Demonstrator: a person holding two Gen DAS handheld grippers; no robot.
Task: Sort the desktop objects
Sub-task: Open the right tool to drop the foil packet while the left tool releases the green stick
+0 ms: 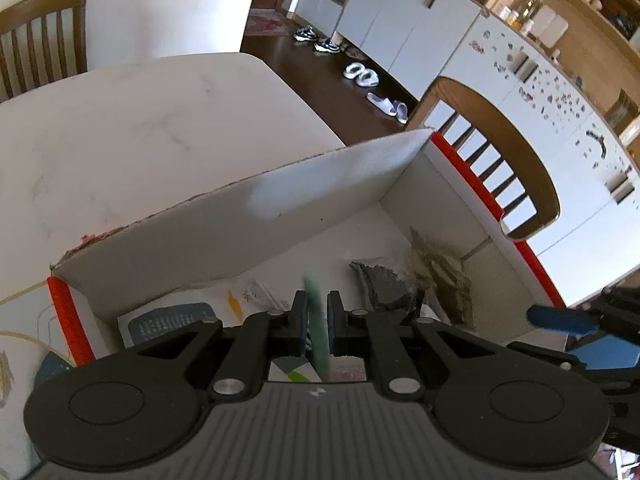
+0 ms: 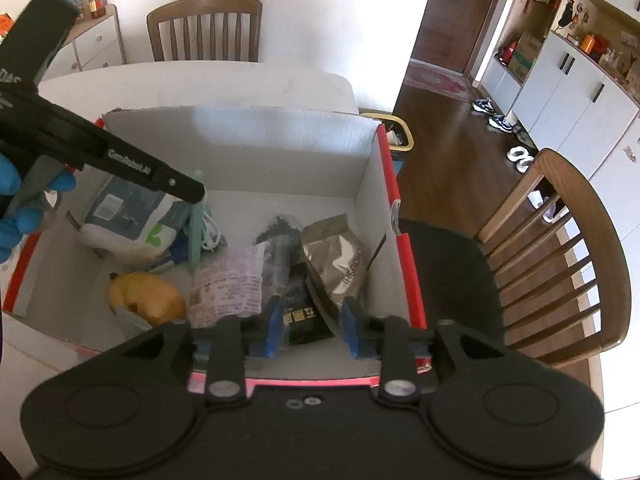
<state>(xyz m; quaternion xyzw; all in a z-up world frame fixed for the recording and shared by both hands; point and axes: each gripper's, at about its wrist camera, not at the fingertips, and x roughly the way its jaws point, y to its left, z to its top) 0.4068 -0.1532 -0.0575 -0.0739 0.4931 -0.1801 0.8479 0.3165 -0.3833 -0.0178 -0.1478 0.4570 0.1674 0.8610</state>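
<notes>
A: What is the left gripper (image 1: 317, 322) carrying?

B: A slim green pen-like stick (image 1: 318, 332). The fingers are clamped tight on it, gripping near its upper part, so it is hanging almost upright with its tip pointing down into the cardboard box (image 2: 280, 148). I judge that grip is meant to let it drop straight in among the things already sorted.

A: Where in the box is it hanging?

B: In the right wrist view the stick (image 2: 196, 220) is hovering over the left part, beside a white pouch (image 2: 128, 220) and a coil of white cable (image 2: 210, 234). Whether the tip is touching anything, I cannot tell.

A: And the hand itself?

B: A blue-gloved hand (image 2: 12, 200) is holding the tool from the left side of the box, angling it steeply down over the wall.

A: What is the right gripper (image 2: 308, 332) doing?

B: It is tilting down over the near wall, its blue pads (image 2: 275, 330) standing apart with nothing pressed between them. Directly below are a black packet (image 2: 302, 320) and a brown foil bag (image 2: 336, 260); a yellow toy (image 2: 144, 296) is lying to the left. The packet looks freshly let go, though that is only my reading.
</notes>
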